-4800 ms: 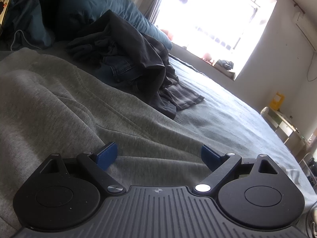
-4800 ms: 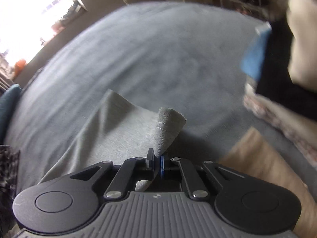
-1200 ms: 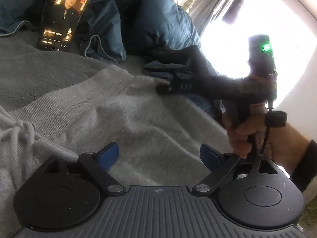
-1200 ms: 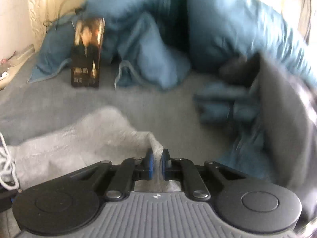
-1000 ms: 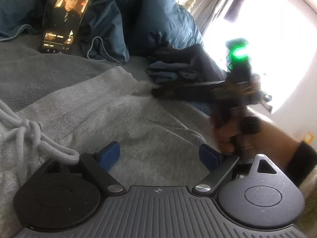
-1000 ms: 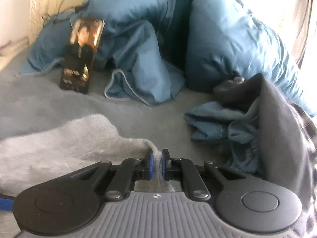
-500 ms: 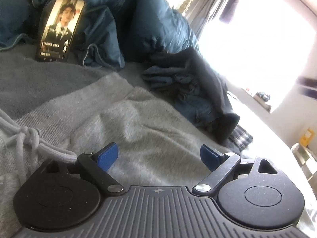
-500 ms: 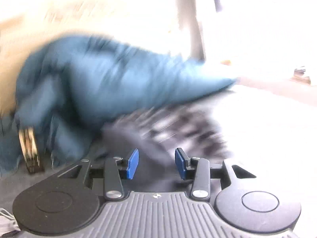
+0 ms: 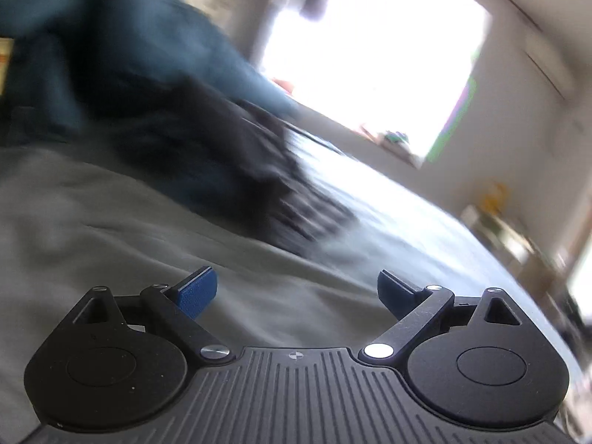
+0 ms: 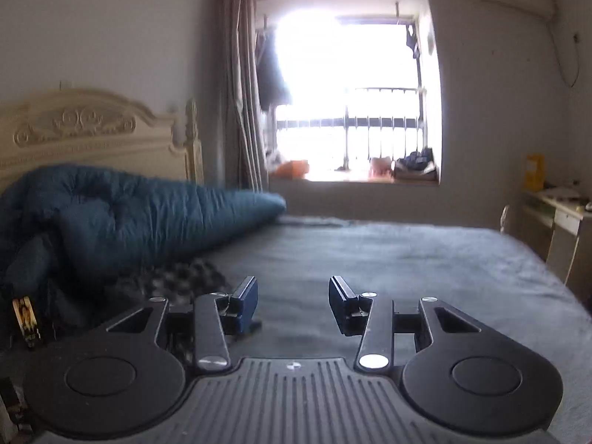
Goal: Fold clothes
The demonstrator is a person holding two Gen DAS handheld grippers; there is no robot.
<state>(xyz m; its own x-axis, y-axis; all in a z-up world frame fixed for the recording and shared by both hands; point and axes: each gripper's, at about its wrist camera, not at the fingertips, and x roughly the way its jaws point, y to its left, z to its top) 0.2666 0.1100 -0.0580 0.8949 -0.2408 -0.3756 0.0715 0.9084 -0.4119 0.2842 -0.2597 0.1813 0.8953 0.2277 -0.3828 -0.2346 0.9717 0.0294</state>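
Between folds: left tool wide over grey garment; right tool half-open, empty. Next, grip an edge near 6 o'clock.

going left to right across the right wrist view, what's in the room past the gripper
phone → blue duvet → curtain → window → yellow box → desk
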